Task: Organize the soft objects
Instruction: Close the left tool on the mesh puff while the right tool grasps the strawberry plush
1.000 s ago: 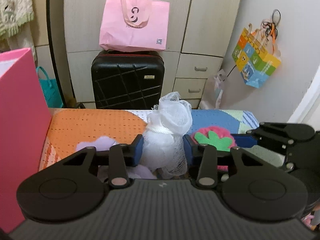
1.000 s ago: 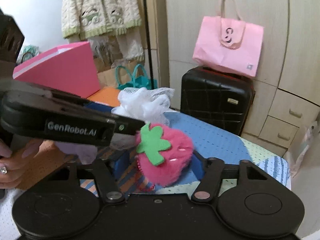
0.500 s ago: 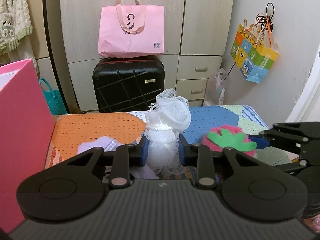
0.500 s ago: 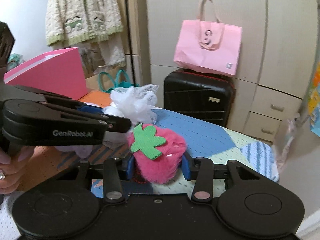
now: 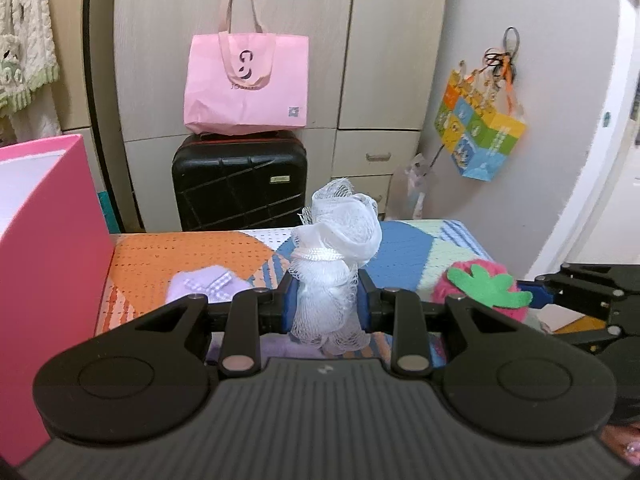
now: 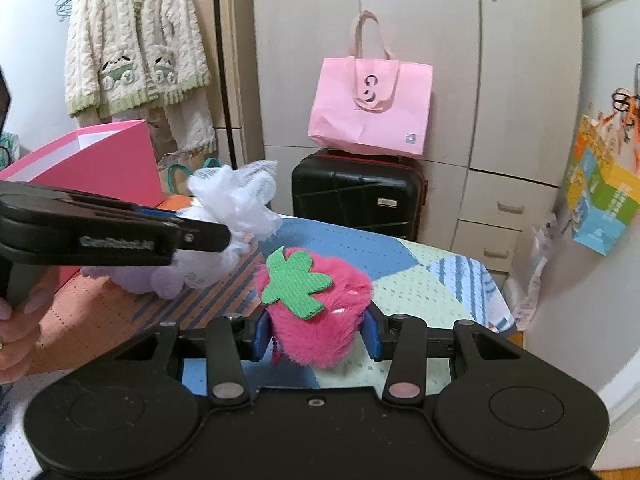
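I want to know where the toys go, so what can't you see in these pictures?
- Inside of the pink box: left view, its own wall hides it and the edge cuts it off.
- Bottom of the strawberry: right view, hidden behind the right tongs.
- Lilac plush: right view, partly behind the left tongs.

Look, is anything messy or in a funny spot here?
A pale purple cloth with a checked bow lies loose on the patterned cover, outside the pink box. Nothing looks spilled or broken.

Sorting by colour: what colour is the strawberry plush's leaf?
Green, on the pink strawberry plush; clearest in the right wrist view.
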Tool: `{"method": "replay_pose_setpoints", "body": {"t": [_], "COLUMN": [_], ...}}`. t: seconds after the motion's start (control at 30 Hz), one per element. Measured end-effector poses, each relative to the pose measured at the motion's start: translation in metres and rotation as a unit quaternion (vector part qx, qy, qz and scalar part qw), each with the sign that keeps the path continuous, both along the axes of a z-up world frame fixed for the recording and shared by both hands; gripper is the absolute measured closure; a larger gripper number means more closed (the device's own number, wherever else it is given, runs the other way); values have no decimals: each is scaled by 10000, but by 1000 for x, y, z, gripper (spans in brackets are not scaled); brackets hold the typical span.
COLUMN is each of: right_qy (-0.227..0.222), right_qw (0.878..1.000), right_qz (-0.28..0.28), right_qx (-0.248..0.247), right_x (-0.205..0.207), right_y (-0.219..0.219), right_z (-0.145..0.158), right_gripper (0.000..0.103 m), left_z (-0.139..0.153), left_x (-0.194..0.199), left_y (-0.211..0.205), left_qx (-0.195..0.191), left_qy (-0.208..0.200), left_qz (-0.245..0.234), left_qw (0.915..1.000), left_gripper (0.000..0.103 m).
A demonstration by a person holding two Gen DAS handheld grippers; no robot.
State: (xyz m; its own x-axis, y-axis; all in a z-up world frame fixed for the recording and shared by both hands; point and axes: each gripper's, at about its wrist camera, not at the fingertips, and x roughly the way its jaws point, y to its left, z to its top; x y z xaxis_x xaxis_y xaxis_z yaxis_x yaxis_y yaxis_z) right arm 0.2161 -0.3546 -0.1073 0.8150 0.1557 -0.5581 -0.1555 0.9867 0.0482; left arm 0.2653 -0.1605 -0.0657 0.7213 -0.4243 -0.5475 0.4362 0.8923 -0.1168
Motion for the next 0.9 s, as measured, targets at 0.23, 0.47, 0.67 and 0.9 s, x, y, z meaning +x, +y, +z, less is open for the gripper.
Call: {"method": "replay_pose_setpoints", "body": {"t": [0.23,0.47,0.67,0.9], "right_qy": [98,116,139,230], "right_qw": [9994,9981,9989,9989], "right_qz": [-245,-281,-171,-25], "right_qx": [221,532,413,407], "right_x": [-27,-57,-81,-103], "right_y": [3,12,29,44], "right_z": [-1,0,-3,-7], "right_gripper": [54,54,53,53], "left_z": [14,23,23,23], "left_x": [-29,-60,-90,-122], "left_y": [15,29,44,66], "left_qx": [-266,-352,-277,-157], "left_qy": [-166,-48,114,-145], "left_qz": [-102,-393,-651,-593], "left_qw": [9995,9986,9974,9980], "left_gripper": [75,75,75,75]}}
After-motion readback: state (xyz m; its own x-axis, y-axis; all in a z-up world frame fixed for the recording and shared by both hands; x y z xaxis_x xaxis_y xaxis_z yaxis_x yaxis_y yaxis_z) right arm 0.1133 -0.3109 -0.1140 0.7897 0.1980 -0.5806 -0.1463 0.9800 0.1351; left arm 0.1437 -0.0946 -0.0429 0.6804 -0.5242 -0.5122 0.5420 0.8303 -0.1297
